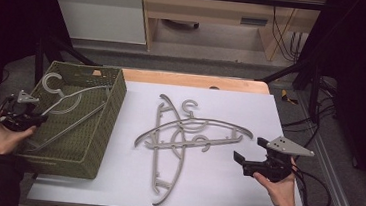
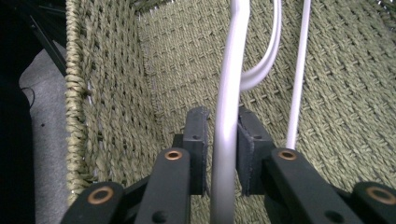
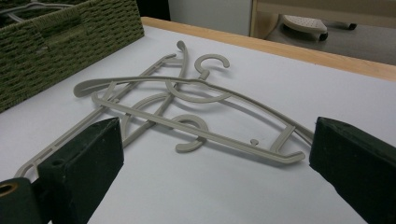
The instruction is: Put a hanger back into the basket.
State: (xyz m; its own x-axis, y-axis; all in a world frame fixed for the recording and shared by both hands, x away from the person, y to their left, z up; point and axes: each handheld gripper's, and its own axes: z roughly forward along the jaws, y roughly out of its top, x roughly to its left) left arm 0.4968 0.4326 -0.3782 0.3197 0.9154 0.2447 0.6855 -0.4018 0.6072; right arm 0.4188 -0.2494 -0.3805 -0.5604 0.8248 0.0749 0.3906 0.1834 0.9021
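The left tongs [image 2: 222,154] reached into the olive-green woven rectangular basket [image 1: 113,104] at the left end of the counter [image 1: 234,188], with the bar of a pale grey plastic coat hanger [image 2: 229,116] standing between their black pads [image 2: 196,140]. A sliver of gap showed on either side of the bar, so the pads sat close around it rather than pressing it. That hanger [image 1: 66,100] lay inside the basket, its hook toward the far wall. The right tongs [image 1: 239,158] hovered over the white-covered counter at the right, jaws spread wide and holding nothing. In front of them, well clear of their pads [image 3: 84,163], lay a loose heap of grey plastic hangers [image 1: 183,138], crossed over one another near the middle of the counter, beside the basket.
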